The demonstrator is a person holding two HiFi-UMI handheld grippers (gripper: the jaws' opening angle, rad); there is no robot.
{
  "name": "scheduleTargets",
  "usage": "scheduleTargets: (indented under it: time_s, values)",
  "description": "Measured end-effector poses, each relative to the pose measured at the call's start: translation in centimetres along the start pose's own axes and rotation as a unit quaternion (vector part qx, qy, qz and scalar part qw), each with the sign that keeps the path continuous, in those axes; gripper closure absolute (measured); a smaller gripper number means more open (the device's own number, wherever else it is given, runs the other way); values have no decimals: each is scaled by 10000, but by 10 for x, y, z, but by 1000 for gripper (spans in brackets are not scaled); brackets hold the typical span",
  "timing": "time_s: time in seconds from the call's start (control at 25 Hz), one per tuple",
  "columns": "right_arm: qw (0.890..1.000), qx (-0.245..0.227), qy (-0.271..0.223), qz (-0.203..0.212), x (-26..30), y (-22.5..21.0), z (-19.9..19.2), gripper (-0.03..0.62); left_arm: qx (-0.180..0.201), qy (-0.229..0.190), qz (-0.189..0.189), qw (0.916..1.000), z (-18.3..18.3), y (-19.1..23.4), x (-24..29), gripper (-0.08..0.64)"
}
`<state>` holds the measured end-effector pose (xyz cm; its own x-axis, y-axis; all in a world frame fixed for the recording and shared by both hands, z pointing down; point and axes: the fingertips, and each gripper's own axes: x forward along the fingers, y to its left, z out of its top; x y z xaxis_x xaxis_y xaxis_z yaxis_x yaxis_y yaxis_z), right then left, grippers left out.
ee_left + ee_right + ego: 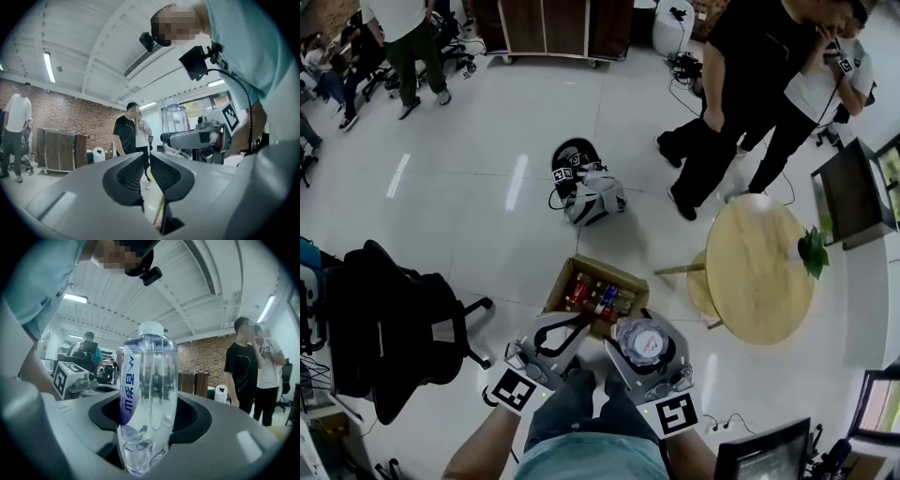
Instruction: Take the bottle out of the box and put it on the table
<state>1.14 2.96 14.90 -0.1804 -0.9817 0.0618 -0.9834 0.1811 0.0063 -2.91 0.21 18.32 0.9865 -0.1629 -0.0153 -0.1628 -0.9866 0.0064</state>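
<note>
Partly hidden in the head view, the cardboard box (611,270) sits on the floor with its near edge covered by both grippers. The bottles in the box (598,295) are packed too close and too small to count; only red and blue labels show. From above, the held bottle (149,394) shows little more than a white cap and clear shoulders. The right gripper view shows it upright and transparent, with a blue-edged label whose print cannot be read. The person's forearms are cut off at the lower edge.

Two grippers are in view. The right gripper (643,336) pinches one bottle low on its body, with a pad on either side. The left gripper (567,328) has its jaws close together with a narrow slit between them and nothing in it. The bottle is in the air, over the near right corner of the box as the head view shows it. It is apart from the single round wooden desk (759,281) to the right. That desk carries one small green plant (813,251) at its right edge, and one wooden leg points toward the box.

A black office chair (394,323) stands left of the box, and a grey and black bag (592,199) lies on the floor beyond it. Two standing persons (722,103) are close together beyond the desk, and a dark monitor (853,192) is at the right edge.
</note>
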Motion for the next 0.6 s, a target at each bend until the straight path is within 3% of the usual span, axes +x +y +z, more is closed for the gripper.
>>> scheduleTargets:
  time_s: [0.12,0.32,0.44,0.6]
  values:
    - [9994,-90,-159,-288,-20,-8,16,314,121,-159,-336,9992,15,-16,16,509]
    - [9976,-87,-357,-589,-67,-33,39,313,111,-410,-483,9979,42,-53,41,514]
    - [9956,-155,-500,-782,-102,-58,51,313,265,-393,-679,9966,51,-84,65,517]
    - [9931,-313,-578,-970,-161,-96,58,313,191,-446,-893,9948,61,-144,104,520]
